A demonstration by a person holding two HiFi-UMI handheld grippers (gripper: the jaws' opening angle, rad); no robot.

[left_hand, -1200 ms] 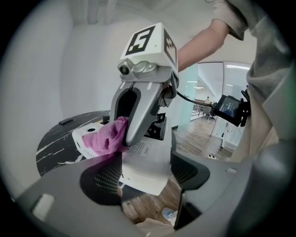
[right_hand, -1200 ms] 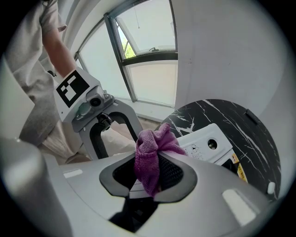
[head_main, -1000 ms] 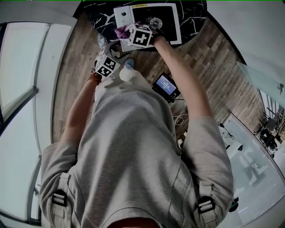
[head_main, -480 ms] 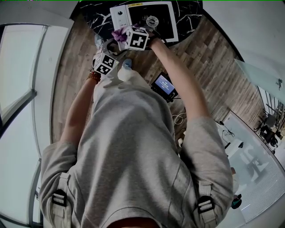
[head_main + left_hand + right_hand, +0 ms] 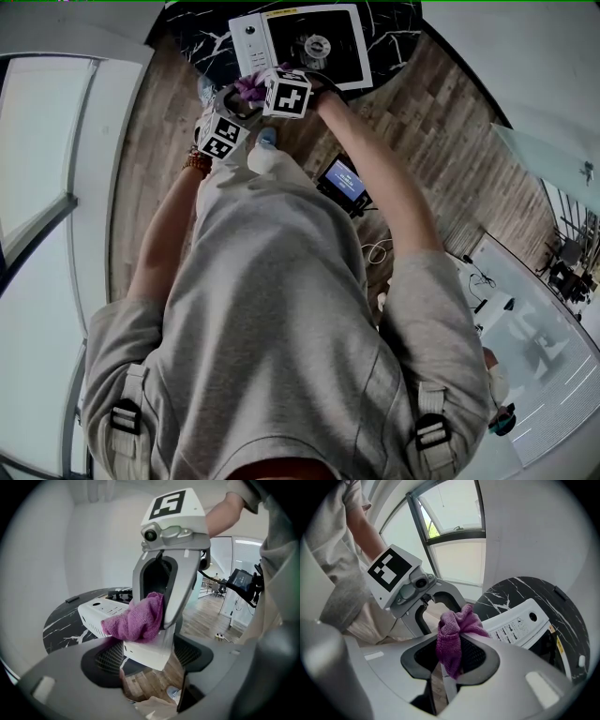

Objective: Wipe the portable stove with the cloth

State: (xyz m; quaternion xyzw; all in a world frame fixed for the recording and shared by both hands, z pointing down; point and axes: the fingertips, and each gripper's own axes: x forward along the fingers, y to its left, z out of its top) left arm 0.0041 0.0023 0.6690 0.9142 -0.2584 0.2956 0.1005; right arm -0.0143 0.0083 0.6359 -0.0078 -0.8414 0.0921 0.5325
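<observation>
Head view, top of frame: a person in a grey top (image 5: 281, 309) is standing over a black marble table (image 5: 202, 39), on which the white portable stove (image 5: 251, 42) is lying with its burner at upper centre. The right gripper (image 5: 262, 89) is reaching to the stove's near-left corner and is pinching a purple cloth (image 5: 250, 87). In the right gripper view its jaws are clamping narrowly on the bunched fabric, which is spilling up over the jaw tips at centre frame, with the stove's control panel lying just to the right. The left gripper (image 5: 228, 101) is hovering just below and left of the cloth. In the left gripper view its jaws are standing wide apart at the bottom of the frame, with the stove's white corner showing in the gap between them — whether either jaw is touching it cannot be told. In that same view the cloth is lying over the top edge of that corner. Lower in the head view, right of centre, a small lit screen (image 5: 345, 180) is sitting on the wooden floor (image 5: 450, 159).
</observation>
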